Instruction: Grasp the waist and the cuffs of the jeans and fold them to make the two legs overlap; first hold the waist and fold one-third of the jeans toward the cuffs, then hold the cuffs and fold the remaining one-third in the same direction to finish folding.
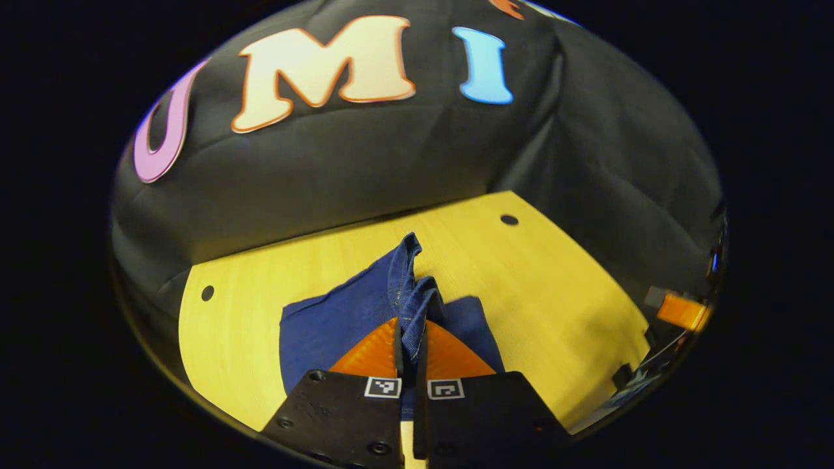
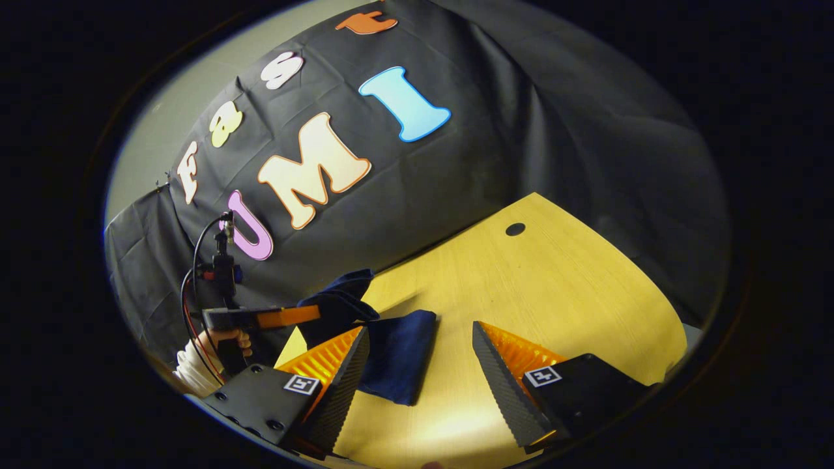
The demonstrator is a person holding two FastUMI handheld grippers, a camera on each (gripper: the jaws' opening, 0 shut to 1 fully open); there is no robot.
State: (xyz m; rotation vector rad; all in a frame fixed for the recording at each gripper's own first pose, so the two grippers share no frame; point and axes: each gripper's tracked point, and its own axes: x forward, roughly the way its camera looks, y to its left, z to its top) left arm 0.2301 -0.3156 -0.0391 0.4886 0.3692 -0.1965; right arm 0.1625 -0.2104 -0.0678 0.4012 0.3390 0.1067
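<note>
Left hand-held gripper [image 1: 409, 355] is pinching a bunched hem of the jeans [image 1: 339, 319], lying mid-counter [image 1: 554, 293] toward its far edge, while the right hand-held gripper [image 2: 420, 365] is hovering spread; denim looks soft, heavyish, best gripped at thick seams.

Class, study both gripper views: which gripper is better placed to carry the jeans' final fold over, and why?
Left. The left gripper is shut on the jeans, lifting an edge. The right gripper hangs open above the table, holding nothing.
</note>
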